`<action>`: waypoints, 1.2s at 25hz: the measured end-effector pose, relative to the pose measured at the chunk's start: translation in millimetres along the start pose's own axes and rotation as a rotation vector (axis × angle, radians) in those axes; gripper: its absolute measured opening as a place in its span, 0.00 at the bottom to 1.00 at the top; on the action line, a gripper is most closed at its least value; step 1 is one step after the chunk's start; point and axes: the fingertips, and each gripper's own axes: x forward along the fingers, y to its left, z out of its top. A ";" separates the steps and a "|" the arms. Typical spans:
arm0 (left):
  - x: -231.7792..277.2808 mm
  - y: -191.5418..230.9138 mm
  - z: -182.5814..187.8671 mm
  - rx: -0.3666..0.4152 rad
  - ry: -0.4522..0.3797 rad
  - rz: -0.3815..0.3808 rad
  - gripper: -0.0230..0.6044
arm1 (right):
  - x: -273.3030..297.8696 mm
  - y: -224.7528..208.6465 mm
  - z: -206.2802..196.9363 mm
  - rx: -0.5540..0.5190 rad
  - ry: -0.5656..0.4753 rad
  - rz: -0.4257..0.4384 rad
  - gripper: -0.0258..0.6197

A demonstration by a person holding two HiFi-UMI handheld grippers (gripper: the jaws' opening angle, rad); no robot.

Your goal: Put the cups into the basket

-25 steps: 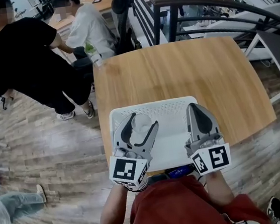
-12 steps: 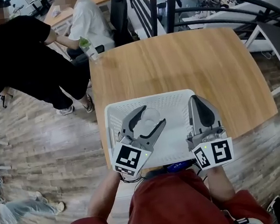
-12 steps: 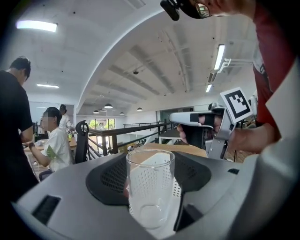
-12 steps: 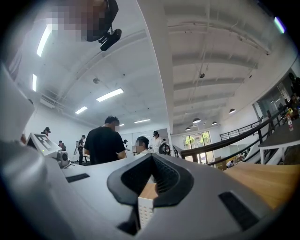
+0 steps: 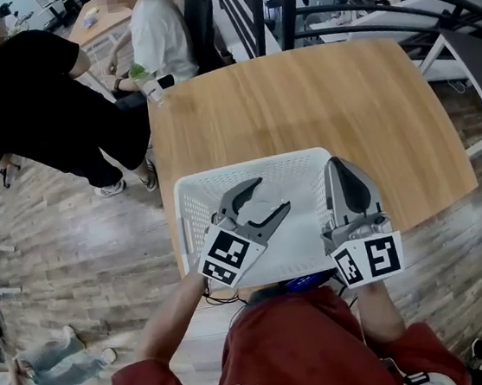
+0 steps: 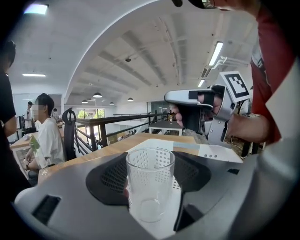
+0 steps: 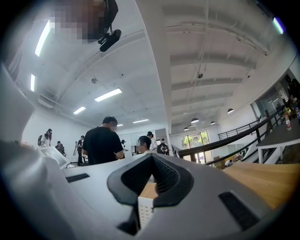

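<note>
Step in hand: judged to be the placing step. The left gripper (image 5: 268,196) has its jaws spread wide and clamped on a cup (image 6: 150,182), held upright over the inside of the basket (image 5: 298,161).
Right gripper (image 5: 336,167): jaws nearly together, pinching the basket's right wall, apparently to steady it.
Next move: likely calls for lowering the cup to the basket floor, then parting the jaws. The slick wall could slip.
Cup: clear, smooth, straight-sided, round and empty.
Basket: white plastic, rectangular, with perforated walls, at the near edge of the table (image 5: 300,102).
Table: pale wood grain with rounded corners.
</note>
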 end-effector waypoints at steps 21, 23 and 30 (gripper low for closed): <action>53.4 -5.1 -74.1 0.056 0.229 -0.067 0.50 | 0.2 -6.3 -7.8 0.007 0.021 -0.001 0.05; 57.8 -4.4 -75.8 0.058 0.232 -0.068 0.50 | 1.4 -7.1 -8.1 0.009 0.021 -0.001 0.05; 67.1 -3.9 -84.1 0.036 0.241 -0.068 0.50 | 3.0 -6.1 -8.8 0.013 0.022 0.004 0.05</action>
